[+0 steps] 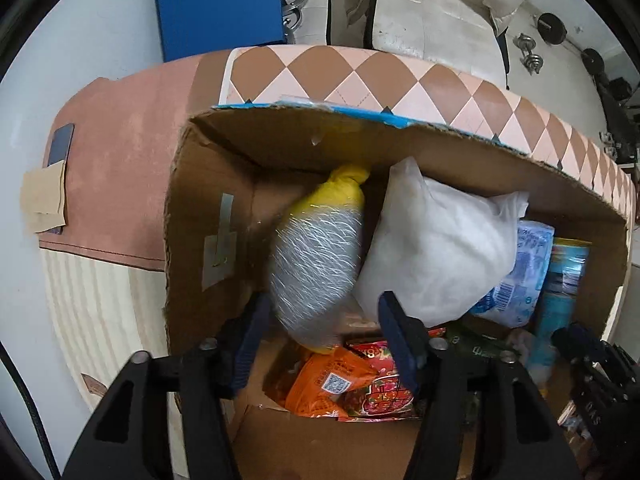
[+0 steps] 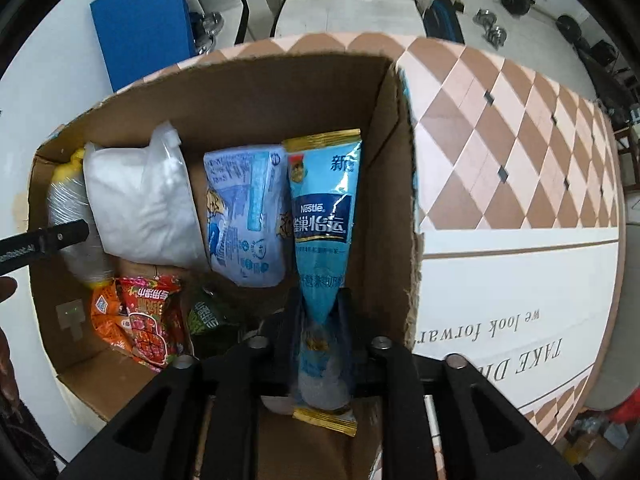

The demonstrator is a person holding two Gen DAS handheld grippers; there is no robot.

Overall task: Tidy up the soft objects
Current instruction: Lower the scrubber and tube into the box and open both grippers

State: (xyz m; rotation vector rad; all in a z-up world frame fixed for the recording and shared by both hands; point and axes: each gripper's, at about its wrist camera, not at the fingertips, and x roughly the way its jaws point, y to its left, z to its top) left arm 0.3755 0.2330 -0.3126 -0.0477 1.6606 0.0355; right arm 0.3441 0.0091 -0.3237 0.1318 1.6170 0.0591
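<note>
A cardboard box (image 1: 208,216) (image 2: 256,92) holds soft packs. A yellow pack in clear wrap (image 1: 316,256) (image 2: 70,204) leans against the box's left end beside a white plastic bag (image 1: 436,244) (image 2: 140,208). My left gripper (image 1: 324,340) is open, with the lower end of the yellow pack between its fingers. My right gripper (image 2: 320,312) is shut on a blue Nestle pouch (image 2: 324,216) (image 1: 564,280), held upright by the box's right wall. A light blue pack (image 2: 244,212) (image 1: 516,276) stands between the bag and the pouch. Orange and red snack packs (image 1: 352,380) (image 2: 140,316) lie on the box floor.
The box stands on a round table with a brown and pink diamond cloth (image 1: 360,76) (image 2: 500,140). A phone (image 1: 60,144) and brown paper (image 1: 44,200) lie at the table's left. A blue board (image 1: 216,4), a white jacket (image 1: 436,8) and dumbbells (image 1: 532,56) lie behind.
</note>
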